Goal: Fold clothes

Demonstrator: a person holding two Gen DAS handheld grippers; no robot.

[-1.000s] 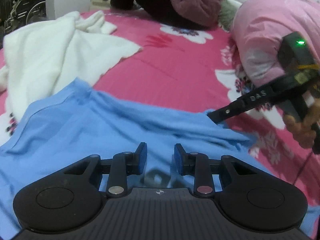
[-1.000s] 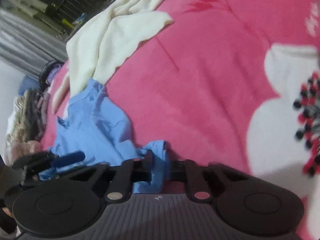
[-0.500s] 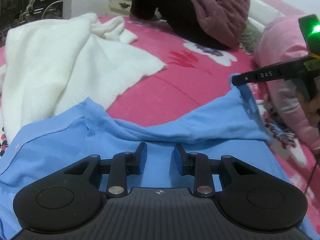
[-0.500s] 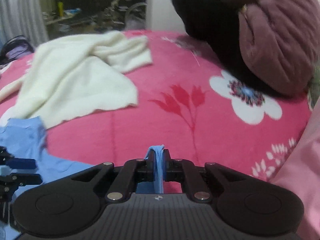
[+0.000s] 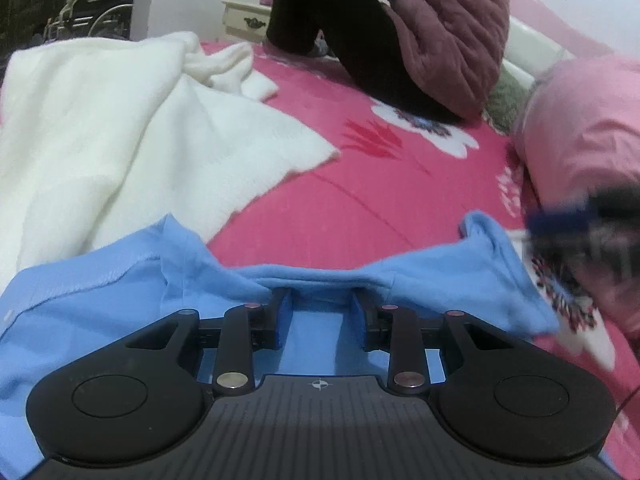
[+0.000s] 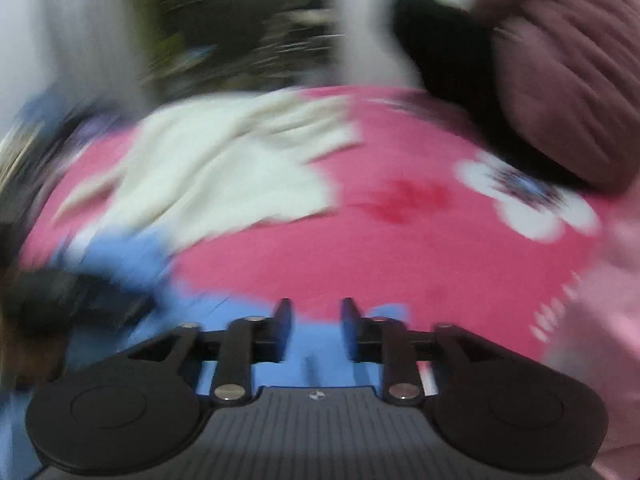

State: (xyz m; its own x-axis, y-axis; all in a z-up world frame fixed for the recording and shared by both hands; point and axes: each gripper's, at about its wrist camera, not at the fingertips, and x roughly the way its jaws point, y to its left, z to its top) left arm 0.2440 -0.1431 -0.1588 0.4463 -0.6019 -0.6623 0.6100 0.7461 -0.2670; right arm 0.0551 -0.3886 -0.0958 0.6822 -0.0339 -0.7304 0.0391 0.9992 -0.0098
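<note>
- Left wrist view: left gripper [image 5: 320, 312] is seen with jaws spread apart, nothing clamped; blue shirt [image 5: 100, 320] is spread beneath and between them on the pink floral bedspread [image 5: 360, 216].
- Shirt's far edge is raised in a low fold just ahead of the fingertips [image 5: 280, 304]; bare bedspread is shown beyond it.
- White sweater [image 5: 120, 140] is laid at far left, touching the shirt's corner.
- Right wrist view, heavily blurred: right gripper [image 6: 316, 320] is shown parted and empty over blue cloth.
</note>
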